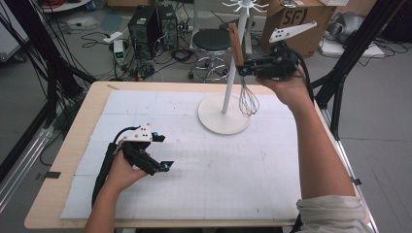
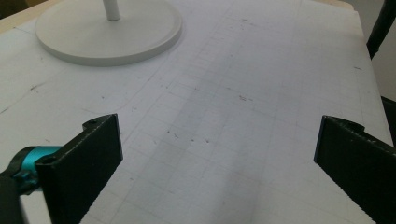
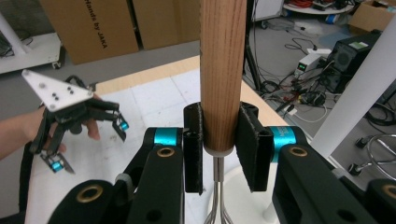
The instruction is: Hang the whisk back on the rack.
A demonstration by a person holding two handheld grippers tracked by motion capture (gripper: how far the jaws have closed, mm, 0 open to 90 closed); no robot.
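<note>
A whisk with a wooden handle and wire loops hangs upright beside the white stand's pole. My right gripper is shut on the whisk's handle near its lower end, held up above the stand's round base. The wire stem drops below the jaws. My left gripper is low over the white gridded mat at the left, open with nothing between its fingers. It also appears in the right gripper view as the far gripper.
The stand's round base lies ahead of the left gripper. Hooked arms top the stand. Beyond the table are a black stool, computer boxes, cardboard boxes and floor cables. Black tripod legs stand at the right.
</note>
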